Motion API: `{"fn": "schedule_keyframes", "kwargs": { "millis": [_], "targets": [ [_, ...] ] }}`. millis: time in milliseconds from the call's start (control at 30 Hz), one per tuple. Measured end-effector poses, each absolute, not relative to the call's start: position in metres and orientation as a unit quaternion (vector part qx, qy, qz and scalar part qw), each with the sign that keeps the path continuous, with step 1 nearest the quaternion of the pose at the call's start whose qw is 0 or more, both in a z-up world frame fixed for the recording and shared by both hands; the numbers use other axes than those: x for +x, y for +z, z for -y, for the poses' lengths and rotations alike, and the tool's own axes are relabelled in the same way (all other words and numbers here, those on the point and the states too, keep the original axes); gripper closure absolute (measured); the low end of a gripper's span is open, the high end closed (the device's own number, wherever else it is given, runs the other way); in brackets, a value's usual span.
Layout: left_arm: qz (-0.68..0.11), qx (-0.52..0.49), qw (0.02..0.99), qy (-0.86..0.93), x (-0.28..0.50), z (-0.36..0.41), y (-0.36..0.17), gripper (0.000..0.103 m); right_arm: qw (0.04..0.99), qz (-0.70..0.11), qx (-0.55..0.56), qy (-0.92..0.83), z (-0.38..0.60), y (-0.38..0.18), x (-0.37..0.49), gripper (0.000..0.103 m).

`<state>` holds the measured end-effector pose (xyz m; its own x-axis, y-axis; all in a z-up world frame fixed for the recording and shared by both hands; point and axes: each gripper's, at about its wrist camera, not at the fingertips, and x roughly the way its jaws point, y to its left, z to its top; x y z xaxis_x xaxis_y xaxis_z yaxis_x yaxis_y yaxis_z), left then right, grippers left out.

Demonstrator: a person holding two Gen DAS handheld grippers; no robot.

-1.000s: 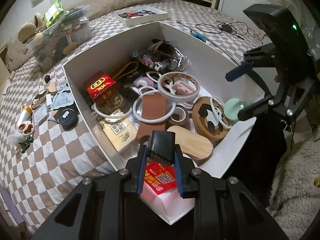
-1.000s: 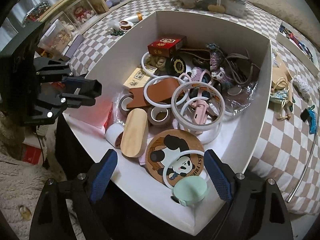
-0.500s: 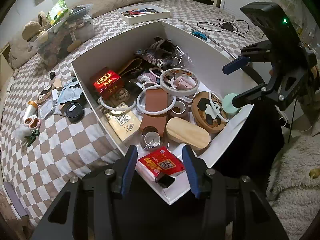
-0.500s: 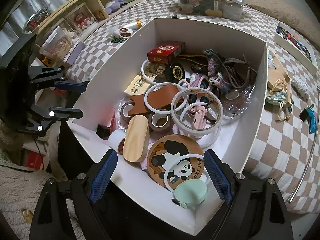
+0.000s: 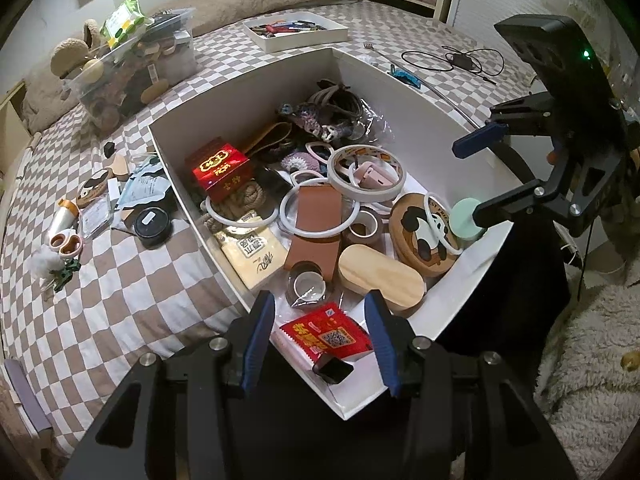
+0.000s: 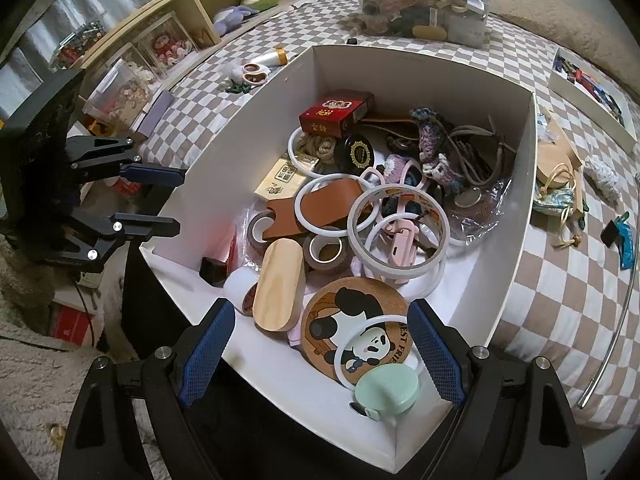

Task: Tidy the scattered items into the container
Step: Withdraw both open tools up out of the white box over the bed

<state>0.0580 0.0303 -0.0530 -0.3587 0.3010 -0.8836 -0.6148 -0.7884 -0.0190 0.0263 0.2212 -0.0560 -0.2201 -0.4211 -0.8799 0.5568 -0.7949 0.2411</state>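
Small black block (image 5: pixel 333 368) dropped from left claw (image 5: pixel 318 342), now spread; glossy red packet (image 5: pixel 326 334) beneath; right claw (image 6: pixel 320 356) wide.

Half hidden under rings (image 5: pixel 318 216): brown case (image 5: pixel 316 220). Cut off by the right edge: tray (image 6: pixel 592 92). Too blurred to read: packet (image 5: pixel 326 334) print.

White open box (image 5: pixel 248 92) on checkered bed, crowded: red gold-printed carton (image 5: pixel 220 170), white rings, brown leather piece (image 5: pixel 316 216), wooden oval lid (image 5: pixel 380 280), panda coaster (image 6: pixel 356 332), mint round case (image 6: pixel 386 392) at rim. Red packet (image 5: pixel 326 332) and small black block (image 5: pixel 332 368) lie in near corner.
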Motion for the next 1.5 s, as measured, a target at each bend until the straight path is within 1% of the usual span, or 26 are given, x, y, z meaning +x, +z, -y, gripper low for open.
{"fn": "schedule_keyframes", "kwargs": {
  "millis": [200, 233, 267, 300, 333, 467, 533, 633, 667, 700, 733, 867, 967, 1133, 1500],
  "targets": [
    [-0.152, -0.485, 0.285, 0.813, 0.054, -0.033, -0.051, 0.056, 0.315, -0.054, 0.531, -0.785, -0.223, -0.051, 0.025, 0.015],
    [-0.15, -0.484, 0.285, 0.814, 0.053, -0.033, -0.051, 0.055, 0.315, -0.051, 0.53, -0.786, -0.224, -0.051, 0.025, 0.015],
    [-0.148, -0.482, 0.285, 0.815, 0.052, -0.033, -0.051, 0.053, 0.315, -0.049, 0.529, -0.787, -0.224, -0.05, 0.025, 0.015],
    [-0.147, -0.481, 0.285, 0.816, 0.051, -0.033, -0.051, 0.046, 0.315, -0.048, 0.527, -0.788, -0.224, -0.05, 0.024, 0.015],
    [-0.144, -0.48, 0.285, 0.817, 0.051, -0.033, -0.05, 0.042, 0.314, -0.047, 0.526, -0.789, -0.223, -0.049, 0.024, 0.015],
    [-0.135, -0.478, 0.285, 0.82, 0.048, -0.032, -0.049, 0.038, 0.31, -0.049, 0.522, -0.794, -0.222, -0.049, 0.023, 0.015],
    [-0.134, -0.476, 0.279, 0.823, 0.046, -0.031, -0.049, 0.024, 0.308, -0.052, 0.518, -0.797, -0.221, -0.049, 0.023, 0.015],
    [-0.13, -0.474, 0.272, 0.827, 0.044, -0.03, -0.049, 0.014, 0.309, -0.05, 0.511, -0.801, -0.222, -0.049, 0.022, 0.015],
    [-0.126, -0.473, 0.269, 0.829, 0.042, -0.029, -0.048, 0.012, 0.307, -0.05, 0.507, -0.804, -0.222, -0.048, 0.022, 0.015],
    [-0.123, -0.473, 0.266, 0.831, 0.041, -0.028, -0.048, 0.009, 0.304, -0.051, 0.503, -0.807, -0.222, -0.048, 0.022, 0.009],
    [-0.12, -0.473, 0.263, 0.832, 0.04, -0.028, -0.048, 0.007, 0.301, -0.054, 0.498, -0.811, -0.222, -0.047, 0.022, 0.0],
    [-0.116, -0.467, 0.256, 0.838, 0.037, -0.026, -0.047, 0.005, 0.293, -0.062, 0.485, -0.822, -0.224, -0.044, 0.021, 0.0],
    [-0.109, -0.463, 0.256, 0.842, 0.034, -0.026, -0.046, 0.0, 0.286, -0.063, 0.479, -0.828, -0.225, -0.043, 0.019, 0.0],
    [-0.113, -0.458, 0.251, 0.845, 0.028, -0.028, -0.046, 0.0, 0.284, -0.053, 0.474, -0.832, -0.228, -0.043, 0.015, 0.0],
    [-0.094, -0.444, 0.249, 0.856, 0.019, -0.028, -0.044, 0.0, 0.271, -0.043, 0.459, -0.845, -0.233, -0.039, 0.008, 0.0]
  ]
}}
